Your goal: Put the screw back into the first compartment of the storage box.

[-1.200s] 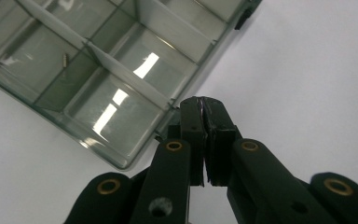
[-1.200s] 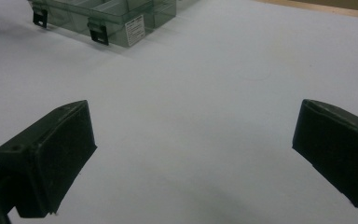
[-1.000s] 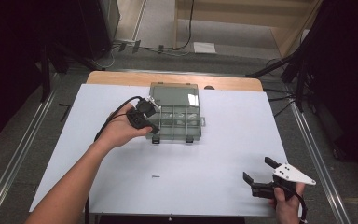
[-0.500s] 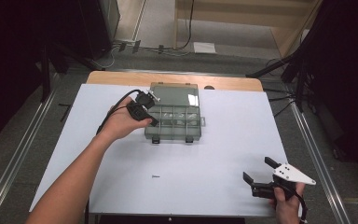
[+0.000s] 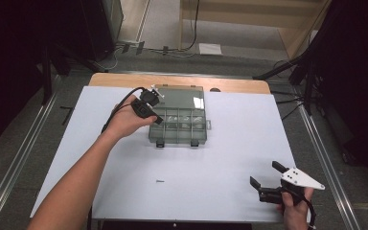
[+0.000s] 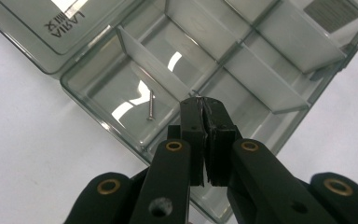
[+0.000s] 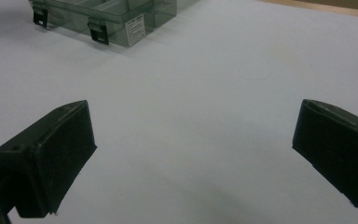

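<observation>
A clear grey compartment box (image 5: 178, 125) lies open in the middle of the white table, its lid (image 5: 179, 96) folded back. In the left gripper view a small screw (image 6: 151, 105) lies in one compartment of the box (image 6: 242, 70), just left of my jaw tips. My left gripper (image 5: 157, 119) hovers over the box's left end, shut with nothing seen between the pads (image 6: 204, 103). My right gripper (image 5: 266, 173) rests near the table's front right corner, open and empty (image 7: 193, 126), facing the box (image 7: 102, 14) from afar.
The white table (image 5: 220, 158) has a wooden strip along its far edge (image 5: 239, 85). Two black latches (image 7: 98, 33) hang off the box's near side. Cables and dark stands lie on the floor beyond the table.
My left hand has shifted a little toward the far-left end of the box, jaws staying shut. The right gripper has not moved.
</observation>
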Action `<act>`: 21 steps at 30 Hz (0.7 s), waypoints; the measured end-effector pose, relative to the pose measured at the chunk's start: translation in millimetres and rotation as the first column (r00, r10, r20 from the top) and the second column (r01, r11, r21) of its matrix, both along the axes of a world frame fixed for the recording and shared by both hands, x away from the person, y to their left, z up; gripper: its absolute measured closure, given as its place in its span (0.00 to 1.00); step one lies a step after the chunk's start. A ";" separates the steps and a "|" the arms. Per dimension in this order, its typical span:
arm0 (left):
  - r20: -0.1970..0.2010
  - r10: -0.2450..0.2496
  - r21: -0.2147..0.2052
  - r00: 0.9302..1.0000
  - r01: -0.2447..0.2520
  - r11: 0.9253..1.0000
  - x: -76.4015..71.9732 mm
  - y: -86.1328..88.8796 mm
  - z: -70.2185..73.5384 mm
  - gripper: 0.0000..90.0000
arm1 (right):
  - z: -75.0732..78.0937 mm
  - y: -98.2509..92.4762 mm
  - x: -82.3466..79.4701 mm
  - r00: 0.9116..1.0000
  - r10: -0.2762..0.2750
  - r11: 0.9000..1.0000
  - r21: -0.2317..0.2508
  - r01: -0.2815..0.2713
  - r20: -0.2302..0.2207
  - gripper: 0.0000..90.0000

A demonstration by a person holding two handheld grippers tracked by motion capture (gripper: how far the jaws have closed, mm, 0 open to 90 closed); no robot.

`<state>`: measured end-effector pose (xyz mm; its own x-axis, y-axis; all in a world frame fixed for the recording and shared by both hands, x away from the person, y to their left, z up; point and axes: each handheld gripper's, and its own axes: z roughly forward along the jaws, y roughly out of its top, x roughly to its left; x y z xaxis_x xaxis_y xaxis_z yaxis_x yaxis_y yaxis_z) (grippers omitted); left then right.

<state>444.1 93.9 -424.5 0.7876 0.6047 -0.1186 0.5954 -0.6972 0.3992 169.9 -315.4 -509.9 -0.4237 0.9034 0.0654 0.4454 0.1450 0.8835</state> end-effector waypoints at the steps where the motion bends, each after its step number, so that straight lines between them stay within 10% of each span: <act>1: 0.003 0.002 -0.002 1.000 -0.002 1.000 1.4 -0.2 0.3 0.98 | 0.0 0.1 -0.2 1.000 0.000 1.000 0.002 0.000 -0.003 0.00; 20: -0.013 0.090 0.002 0.996 -0.090 0.996 24.2 2.2 -3.2 0.96 | -0.5 -0.5 0.5 1.000 -0.002 1.000 0.006 0.002 0.000 0.00; 21: -0.018 0.089 -0.010 0.996 -0.090 0.996 24.4 2.8 -2.4 0.84 | -0.3 -0.8 0.2 1.000 -0.001 1.000 0.003 0.001 -0.001 0.00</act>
